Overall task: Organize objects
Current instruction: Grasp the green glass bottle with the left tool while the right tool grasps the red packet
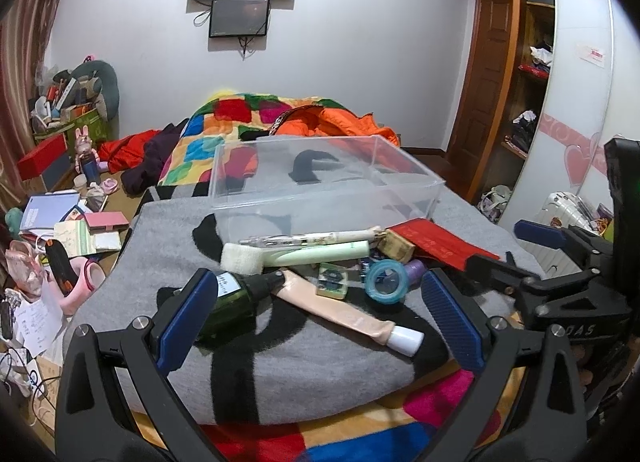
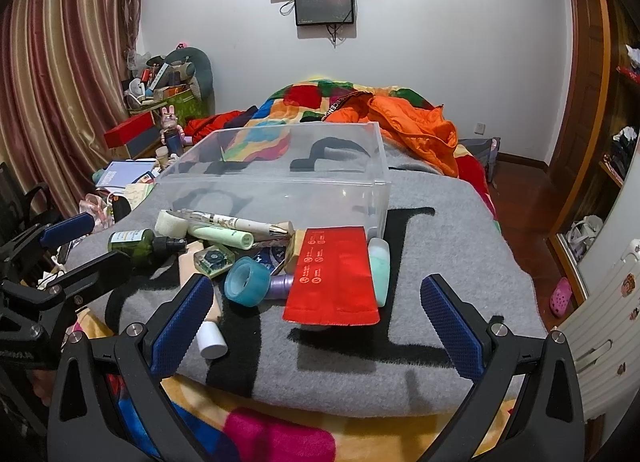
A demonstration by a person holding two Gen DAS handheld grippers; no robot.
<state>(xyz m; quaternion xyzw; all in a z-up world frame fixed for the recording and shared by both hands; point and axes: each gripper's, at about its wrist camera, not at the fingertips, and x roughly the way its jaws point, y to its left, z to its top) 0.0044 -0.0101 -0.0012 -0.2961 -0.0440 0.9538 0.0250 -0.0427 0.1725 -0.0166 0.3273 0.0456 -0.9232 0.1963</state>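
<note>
A clear plastic box (image 1: 416,198) (image 2: 376,198) stands empty on a grey blanket (image 1: 320,362) (image 2: 460,246). In front of it lies a heap of small things: a green spray bottle (image 1: 236,298) (image 2: 136,244), a beige tube (image 1: 340,314), a teal tape roll (image 1: 386,282) (image 2: 246,280), a pale green tube (image 1: 316,254) (image 2: 224,237), a pen (image 1: 312,239) (image 2: 236,221) and a red pouch (image 1: 436,243) (image 2: 334,282). My left gripper (image 1: 318,318) hangs open just before the heap. The right gripper (image 2: 316,322) is open too, in front of the red pouch.
A colourful quilt (image 1: 224,134) and an orange jacket (image 2: 408,122) lie behind the box. A cluttered low table (image 1: 72,230) stands to the left. At the right stand a wardrobe (image 1: 532,74) and a white suitcase (image 2: 604,322). The right gripper's fingers (image 1: 540,234) show in the left wrist view.
</note>
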